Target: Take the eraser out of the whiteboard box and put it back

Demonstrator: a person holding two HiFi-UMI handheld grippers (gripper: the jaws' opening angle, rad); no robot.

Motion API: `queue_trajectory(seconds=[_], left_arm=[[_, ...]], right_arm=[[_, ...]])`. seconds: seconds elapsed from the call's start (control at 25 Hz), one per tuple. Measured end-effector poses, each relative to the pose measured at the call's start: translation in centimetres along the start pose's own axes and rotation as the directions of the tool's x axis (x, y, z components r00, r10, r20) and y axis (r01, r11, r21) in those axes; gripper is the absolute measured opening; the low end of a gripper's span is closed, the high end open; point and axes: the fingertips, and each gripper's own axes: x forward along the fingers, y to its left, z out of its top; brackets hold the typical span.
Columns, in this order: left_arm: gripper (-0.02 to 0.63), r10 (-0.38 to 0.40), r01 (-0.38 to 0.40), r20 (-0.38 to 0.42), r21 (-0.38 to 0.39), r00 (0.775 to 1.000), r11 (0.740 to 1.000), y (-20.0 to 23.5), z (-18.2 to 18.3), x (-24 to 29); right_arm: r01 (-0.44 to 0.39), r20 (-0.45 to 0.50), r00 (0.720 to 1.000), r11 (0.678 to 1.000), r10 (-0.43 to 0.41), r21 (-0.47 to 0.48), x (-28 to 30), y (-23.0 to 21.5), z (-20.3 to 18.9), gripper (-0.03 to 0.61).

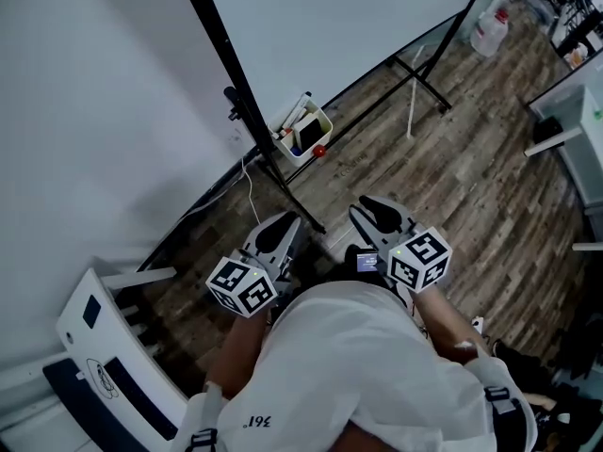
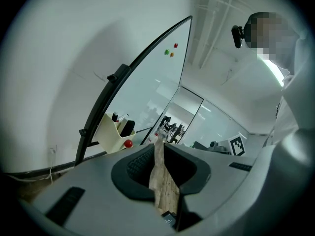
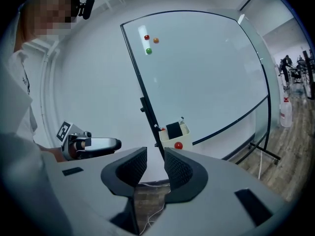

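A white short-sleeved shirt (image 1: 358,347) is worn (small dark print (image 1: 254,423) near its hem), with dark buckled straps (image 1: 497,398) beside it. Ahead of the shirt, the grey left gripper (image 1: 283,224) and right gripper (image 1: 377,211) are fitted with black-and-white marker cubes (image 1: 420,259) and black ribbed pads (image 3: 178,170).

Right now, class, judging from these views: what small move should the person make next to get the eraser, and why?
Probably carry the right gripper forward toward the whiteboard box. Its jaws stand apart with nothing between them, the black eraser sits in the box, and the head view shows that gripper well short of it.
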Motion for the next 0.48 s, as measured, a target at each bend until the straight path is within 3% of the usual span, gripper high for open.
queue_trajectory(seconds=[0.2, 0.48], left_arm=[[0.05, 0.008, -0.009, 0.019, 0.048, 1.0, 0.999, 0.4, 1.3, 1.7], [0.117, 0.022, -0.025, 0.023, 0.119, 0.999, 0.993, 1.8, 3.2, 4.6]], right_arm=[[-0.025, 0.011, 1.0, 0.998, 0.025, -0.053, 1.2, -1.1, 2.2, 0.114], [-0.041, 0.016, 0.999, 0.988, 0.044, -0.151, 4.1, -2.5, 5.6, 0.133]])
